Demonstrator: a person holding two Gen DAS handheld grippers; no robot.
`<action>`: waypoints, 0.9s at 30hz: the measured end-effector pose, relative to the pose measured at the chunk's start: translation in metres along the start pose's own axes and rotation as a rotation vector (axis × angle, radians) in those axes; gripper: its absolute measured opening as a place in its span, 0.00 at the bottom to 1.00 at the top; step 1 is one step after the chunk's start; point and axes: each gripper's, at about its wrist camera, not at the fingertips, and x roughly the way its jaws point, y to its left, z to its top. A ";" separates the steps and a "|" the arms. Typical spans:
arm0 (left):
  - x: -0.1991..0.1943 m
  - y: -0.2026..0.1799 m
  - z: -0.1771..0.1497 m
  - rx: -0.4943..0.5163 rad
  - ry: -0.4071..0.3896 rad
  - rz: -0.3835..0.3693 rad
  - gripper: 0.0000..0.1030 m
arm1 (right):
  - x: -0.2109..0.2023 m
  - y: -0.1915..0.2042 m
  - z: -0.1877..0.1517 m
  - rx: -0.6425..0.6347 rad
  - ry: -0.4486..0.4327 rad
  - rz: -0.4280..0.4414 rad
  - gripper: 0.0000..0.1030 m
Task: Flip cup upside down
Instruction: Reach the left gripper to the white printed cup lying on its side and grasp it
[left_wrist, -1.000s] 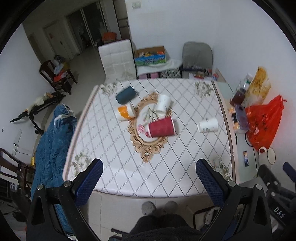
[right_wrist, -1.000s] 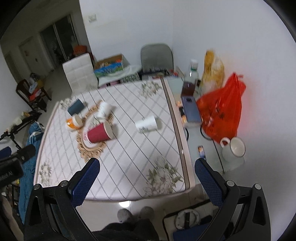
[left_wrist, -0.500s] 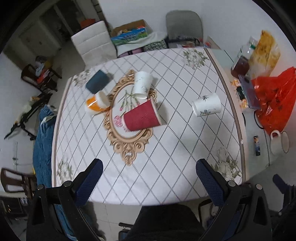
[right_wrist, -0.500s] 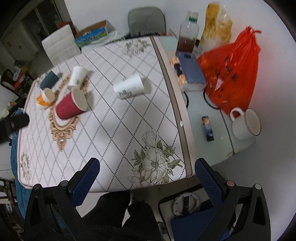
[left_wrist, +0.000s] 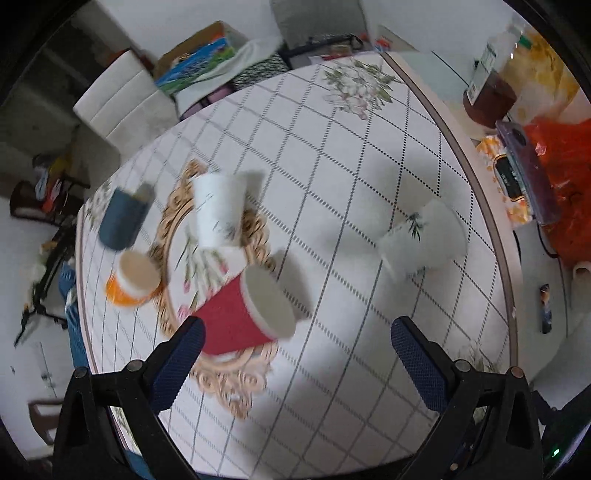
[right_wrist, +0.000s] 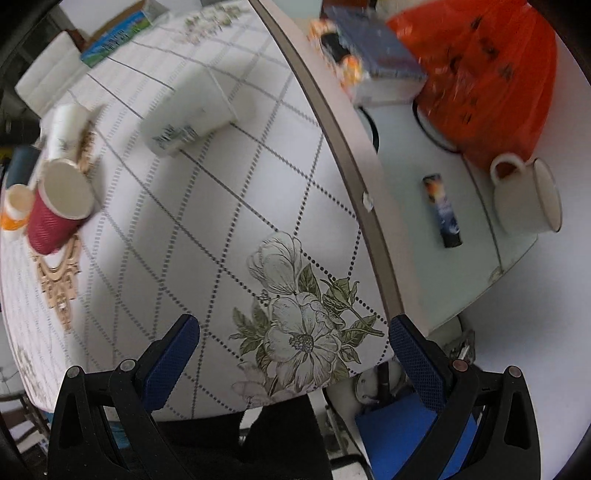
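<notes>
So both claws are spread wide with nothing between the blue pads, left claw (left_wrist: 297, 349) and right claw (right_wrist: 293, 345), each hanging over the near part of the table (left_wrist: 369, 206) with its white diamond-check cloth. Five cups, all tipped on their sides. The ribbed dark red paper cup (left_wrist: 242, 314) lies on the ornate gold-framed placemat (left_wrist: 229, 376), mouth facing right, just beyond the left claw's left pad. A white paper cup with a green sprig print (left_wrist: 218, 208) lies at the far end of that placemat. The small orange-and-white cup (left_wrist: 133, 280) and dark blue cup (left_wrist: 123, 218) lie left of it. Another white paper cup (right_wrist: 192, 114) lies alone toward the right edge. Off the cloth there's a white enamel mug (right_wrist: 528, 195) and an orange plastic bag (right_wrist: 491, 66).
</notes>
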 end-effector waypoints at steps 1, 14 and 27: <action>0.006 -0.004 0.006 0.019 0.003 -0.004 1.00 | 0.008 -0.001 0.002 0.006 0.017 -0.004 1.00; 0.055 -0.106 0.033 0.695 -0.076 0.078 1.00 | 0.044 -0.006 0.012 0.055 0.117 -0.028 1.00; 0.083 -0.154 0.035 0.901 -0.029 0.042 0.92 | 0.048 -0.008 0.019 0.063 0.145 -0.032 1.00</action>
